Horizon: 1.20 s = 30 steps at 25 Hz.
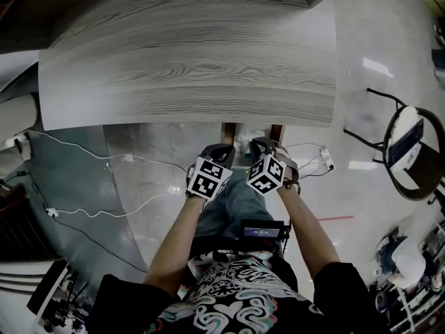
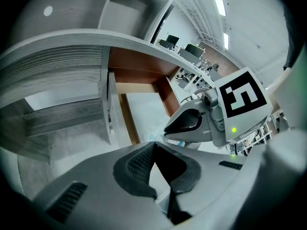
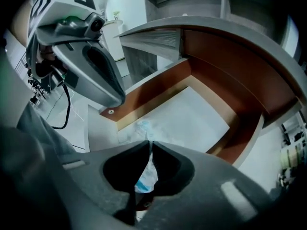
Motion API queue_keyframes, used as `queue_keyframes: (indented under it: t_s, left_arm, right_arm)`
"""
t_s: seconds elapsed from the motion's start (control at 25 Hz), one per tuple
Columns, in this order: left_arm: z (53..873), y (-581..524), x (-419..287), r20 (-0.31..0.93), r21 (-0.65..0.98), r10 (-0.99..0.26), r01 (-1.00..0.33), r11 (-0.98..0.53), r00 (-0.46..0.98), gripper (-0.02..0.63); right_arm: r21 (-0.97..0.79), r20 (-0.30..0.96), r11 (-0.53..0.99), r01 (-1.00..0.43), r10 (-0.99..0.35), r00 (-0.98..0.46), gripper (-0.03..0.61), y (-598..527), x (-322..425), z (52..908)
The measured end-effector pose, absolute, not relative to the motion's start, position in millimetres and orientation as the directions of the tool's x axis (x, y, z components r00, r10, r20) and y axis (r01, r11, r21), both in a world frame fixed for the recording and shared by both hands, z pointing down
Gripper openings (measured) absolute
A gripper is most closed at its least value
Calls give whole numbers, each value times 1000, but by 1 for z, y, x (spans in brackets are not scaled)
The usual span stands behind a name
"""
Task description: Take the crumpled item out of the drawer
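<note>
The drawer [image 3: 229, 96] stands open under the desk, with brown walls and a white floor [image 2: 144, 111]. The crumpled item [image 3: 142, 127], white with pale blue, lies at the drawer's near edge. My right gripper [image 3: 150, 145] is shut with the item pinched at its tips; more of it shows through the hollow behind the jaws. My left gripper [image 2: 153, 146] is shut on nothing, right beside the right gripper [image 2: 192, 122], with a bit of the pale blue item [image 2: 157, 137] just past its tips. In the head view both grippers [image 1: 208, 175] [image 1: 268, 170] sit side by side below the drawer [image 1: 254, 132].
The wood-grain desk top [image 1: 188, 68] overhangs the drawer. White cables [image 1: 104, 211] trail over the floor at left. A round black-framed stool [image 1: 411, 152] stands at right. A grey shelf unit [image 2: 62, 114] is left of the drawer.
</note>
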State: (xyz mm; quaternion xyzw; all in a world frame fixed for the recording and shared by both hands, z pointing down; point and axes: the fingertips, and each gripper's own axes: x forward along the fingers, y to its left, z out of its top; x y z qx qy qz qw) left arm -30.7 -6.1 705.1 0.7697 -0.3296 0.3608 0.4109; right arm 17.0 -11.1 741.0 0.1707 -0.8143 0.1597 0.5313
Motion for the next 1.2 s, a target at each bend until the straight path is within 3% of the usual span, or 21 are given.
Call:
queue_keyframes:
  t_s: [1.2]
  left_arm:
    - [681,-40,-39,811,386,-265,-817,-428,522,5]
  right_arm:
    - [23,906,876,-482,-222,-361,14,-30,22,705]
